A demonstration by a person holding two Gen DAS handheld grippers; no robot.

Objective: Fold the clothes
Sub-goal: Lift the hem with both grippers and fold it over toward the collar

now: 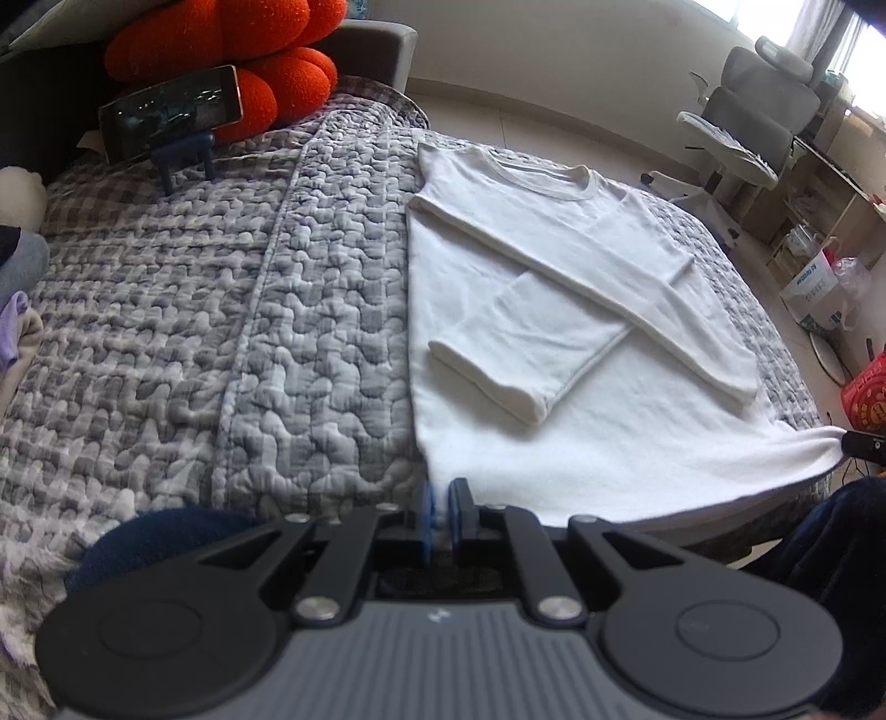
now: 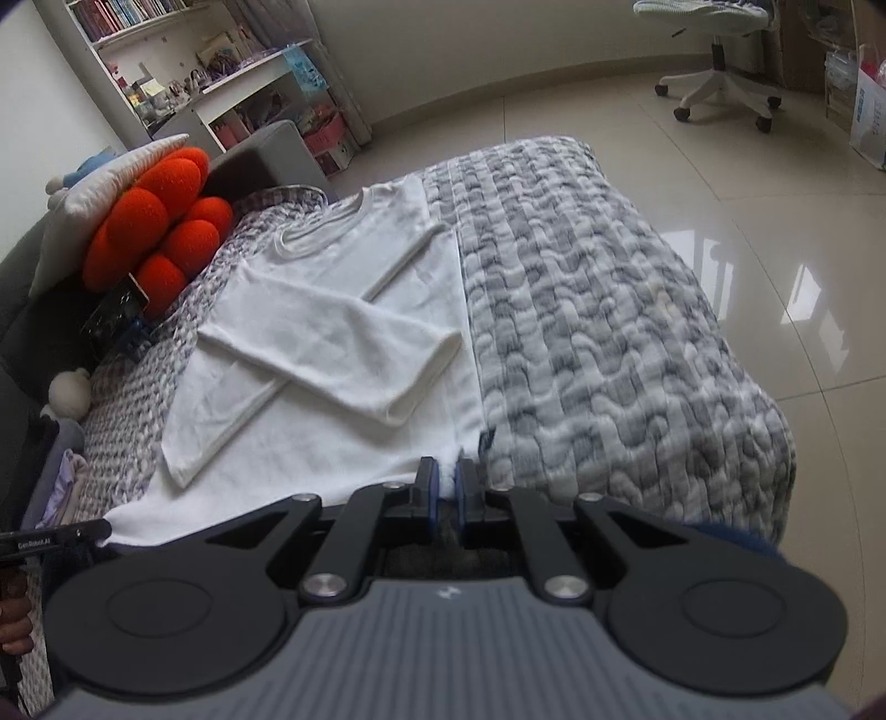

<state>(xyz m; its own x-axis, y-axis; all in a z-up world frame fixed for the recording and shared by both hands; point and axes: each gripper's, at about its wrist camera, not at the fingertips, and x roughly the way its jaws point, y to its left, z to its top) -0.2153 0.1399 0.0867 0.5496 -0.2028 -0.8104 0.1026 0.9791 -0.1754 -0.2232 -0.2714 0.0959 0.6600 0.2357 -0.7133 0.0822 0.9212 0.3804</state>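
Observation:
A white long-sleeved shirt lies flat on the quilted grey bedspread, collar away from me, both sleeves folded across its chest. My left gripper is shut on the shirt's near left hem corner. My right gripper is shut on the near right hem corner of the shirt, white cloth pinched between its blue pads. The right gripper's tip also shows at the far right of the left wrist view, and the left gripper's tip at the left edge of the right wrist view.
An orange cushion and a phone on a blue stand sit near the bed's head. Folded clothes lie at the left edge. An office chair, shelves and boxes stand on the tiled floor beyond the bed.

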